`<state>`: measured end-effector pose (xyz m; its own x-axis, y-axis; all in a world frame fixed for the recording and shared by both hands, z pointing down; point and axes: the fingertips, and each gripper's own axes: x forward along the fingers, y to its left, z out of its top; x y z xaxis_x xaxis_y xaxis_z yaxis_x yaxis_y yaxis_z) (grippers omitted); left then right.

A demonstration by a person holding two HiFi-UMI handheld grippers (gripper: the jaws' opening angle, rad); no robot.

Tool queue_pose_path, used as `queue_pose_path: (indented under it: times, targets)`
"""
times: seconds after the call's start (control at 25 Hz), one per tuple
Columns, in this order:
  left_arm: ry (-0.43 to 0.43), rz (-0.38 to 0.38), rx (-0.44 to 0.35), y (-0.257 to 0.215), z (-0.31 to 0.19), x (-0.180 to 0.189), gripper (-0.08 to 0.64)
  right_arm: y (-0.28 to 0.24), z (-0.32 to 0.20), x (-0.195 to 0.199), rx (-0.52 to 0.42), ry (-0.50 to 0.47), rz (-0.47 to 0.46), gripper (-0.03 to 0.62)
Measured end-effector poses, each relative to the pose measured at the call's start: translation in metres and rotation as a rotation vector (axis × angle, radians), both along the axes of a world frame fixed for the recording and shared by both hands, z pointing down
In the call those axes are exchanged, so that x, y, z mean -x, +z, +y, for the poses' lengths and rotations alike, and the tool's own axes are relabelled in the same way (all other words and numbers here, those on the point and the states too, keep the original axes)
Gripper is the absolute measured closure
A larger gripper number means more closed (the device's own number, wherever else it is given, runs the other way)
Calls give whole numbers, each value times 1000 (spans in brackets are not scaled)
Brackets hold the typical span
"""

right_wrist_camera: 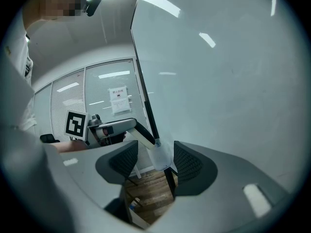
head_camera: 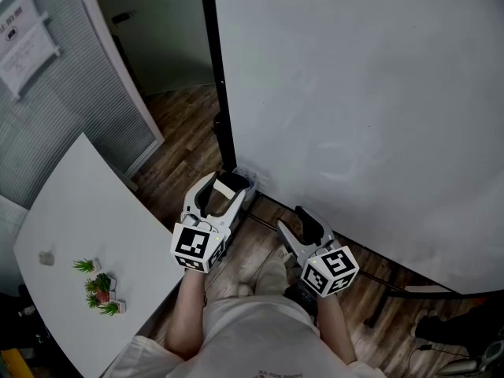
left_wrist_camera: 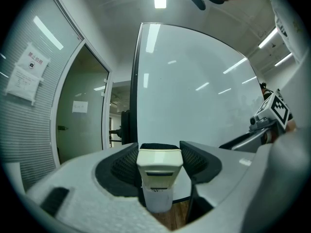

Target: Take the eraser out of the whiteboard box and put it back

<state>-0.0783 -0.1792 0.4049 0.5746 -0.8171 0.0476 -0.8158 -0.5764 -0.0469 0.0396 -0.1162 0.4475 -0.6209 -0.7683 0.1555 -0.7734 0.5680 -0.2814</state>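
Observation:
A cream eraser [head_camera: 224, 188] with black felt on its far side sits between the jaws of my left gripper [head_camera: 230, 183], which is shut on it. It is level, at the lower left corner of the whiteboard [head_camera: 354, 93]. In the left gripper view the eraser [left_wrist_camera: 159, 165] stands just above the translucent whiteboard box [left_wrist_camera: 158, 200]. My right gripper [head_camera: 293, 219] hangs to the right of it, open, with nothing between its pads. In the right gripper view the box [right_wrist_camera: 161, 158] shows on the board's black frame, with the left gripper [right_wrist_camera: 116, 127] reaching to it.
A white table [head_camera: 87, 219] with small potted plants [head_camera: 99, 287] stands at the left. A blind-covered glass partition [head_camera: 71, 109] and a doorway lie beyond it. Wooden floor [head_camera: 185, 132] runs under the whiteboard, whose stand leg [head_camera: 394, 278] crosses at the right.

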Motion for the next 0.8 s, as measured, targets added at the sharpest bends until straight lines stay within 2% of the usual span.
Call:
queue_pose_path:
  times: [0.8]
  targets:
    - [8,-11,37,16,-10,-4,296,8,-7,-2,23,0,0,360]
